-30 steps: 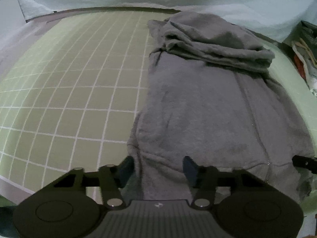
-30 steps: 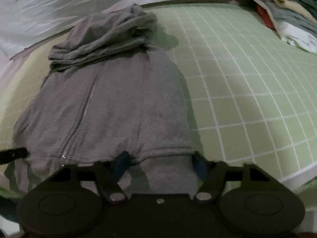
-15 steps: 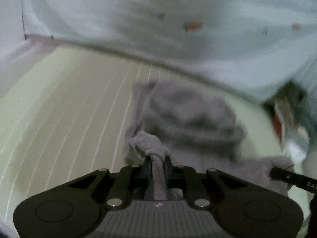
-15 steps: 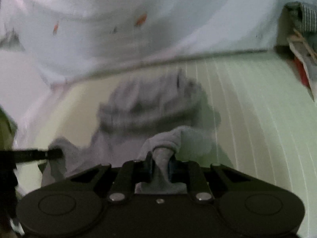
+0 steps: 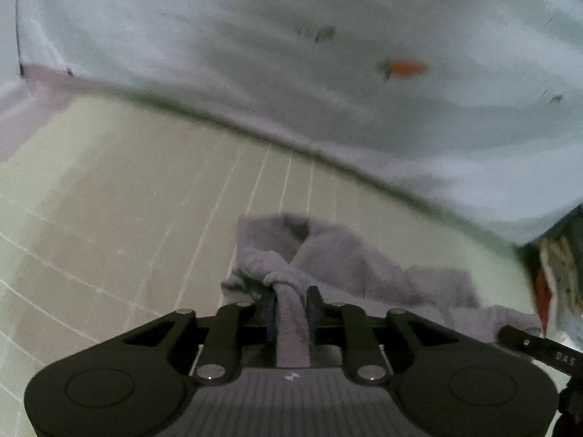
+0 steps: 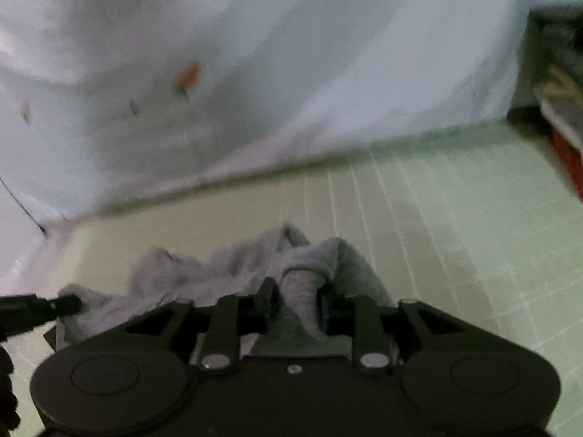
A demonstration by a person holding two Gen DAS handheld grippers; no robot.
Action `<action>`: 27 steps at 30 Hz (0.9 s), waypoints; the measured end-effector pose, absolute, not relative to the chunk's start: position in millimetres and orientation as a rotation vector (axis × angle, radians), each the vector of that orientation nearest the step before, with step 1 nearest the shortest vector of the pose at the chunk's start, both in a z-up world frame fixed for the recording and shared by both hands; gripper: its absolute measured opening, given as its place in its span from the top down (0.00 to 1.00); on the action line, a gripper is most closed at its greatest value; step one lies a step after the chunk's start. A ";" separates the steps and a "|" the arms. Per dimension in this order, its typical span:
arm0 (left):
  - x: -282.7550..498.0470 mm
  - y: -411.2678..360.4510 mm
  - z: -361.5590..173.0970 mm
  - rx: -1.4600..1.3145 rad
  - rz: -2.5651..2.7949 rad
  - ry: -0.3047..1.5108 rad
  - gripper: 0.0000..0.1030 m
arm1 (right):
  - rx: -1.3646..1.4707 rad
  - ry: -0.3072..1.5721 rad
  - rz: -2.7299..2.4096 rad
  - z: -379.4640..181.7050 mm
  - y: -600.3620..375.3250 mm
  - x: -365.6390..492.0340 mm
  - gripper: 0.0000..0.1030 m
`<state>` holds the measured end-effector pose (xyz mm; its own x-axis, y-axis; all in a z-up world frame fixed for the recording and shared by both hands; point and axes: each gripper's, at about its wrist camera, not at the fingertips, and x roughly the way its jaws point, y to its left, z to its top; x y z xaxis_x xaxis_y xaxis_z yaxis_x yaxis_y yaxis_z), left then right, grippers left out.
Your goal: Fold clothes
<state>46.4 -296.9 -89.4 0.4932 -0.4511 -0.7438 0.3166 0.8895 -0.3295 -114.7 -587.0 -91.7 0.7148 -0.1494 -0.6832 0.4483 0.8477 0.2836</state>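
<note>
A grey zip hoodie [image 5: 349,255] lies on the green gridded mat [image 5: 109,218], bunched up where both grippers hold its bottom hem. My left gripper [image 5: 289,296] is shut on a pinched fold of the hem at the hoodie's left corner. In the right wrist view the hoodie [image 6: 218,273] rises in a ridge, and my right gripper [image 6: 297,291] is shut on the hem at its right corner. Each view shows the other gripper's finger at the edge, the right gripper's finger [image 5: 528,346] and the left gripper's finger [image 6: 40,306]. Most of the hoodie's body is hidden behind the lifted fold.
A pale sheet [image 5: 328,91] with small orange marks hangs behind the mat's far edge. A pile of folded clothes [image 5: 557,273] sits at the right of the mat, seen again as the pile [image 6: 561,116]. Bare mat [image 6: 455,236] stretches to the right of the hoodie.
Both grippers shut on the hem, which lay flat between open fingers a second ago, and have carried it up and forward toward the hood. The views now tilt toward the back sheet.
</note>
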 end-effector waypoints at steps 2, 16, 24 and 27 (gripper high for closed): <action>47.6 -290.2 -93.1 -0.188 -0.473 0.978 0.62 | 0.505 0.740 -0.354 -101.0 -589.6 -112.1 0.59; 21.9 -277.1 -107.9 -0.232 -0.555 1.141 0.93 | 0.686 0.792 -0.358 -105.8 -589.4 -143.0 0.82; 70.8 -274.5 -61.6 -0.437 -0.568 0.936 0.94 | 0.729 0.576 -0.233 -59.2 -613.6 -116.3 0.92; 95.3 -280.2 -42.7 -0.468 -0.479 0.795 0.88 | 0.707 0.447 -0.284 -35.9 -634.0 -88.8 0.88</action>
<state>95.3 -280.2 -42.7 0.6065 -0.5672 -0.5571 0.2271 0.7952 -0.5623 -88.8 -634.0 -35.9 0.8687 -0.1006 -0.4850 0.3965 0.7282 0.5590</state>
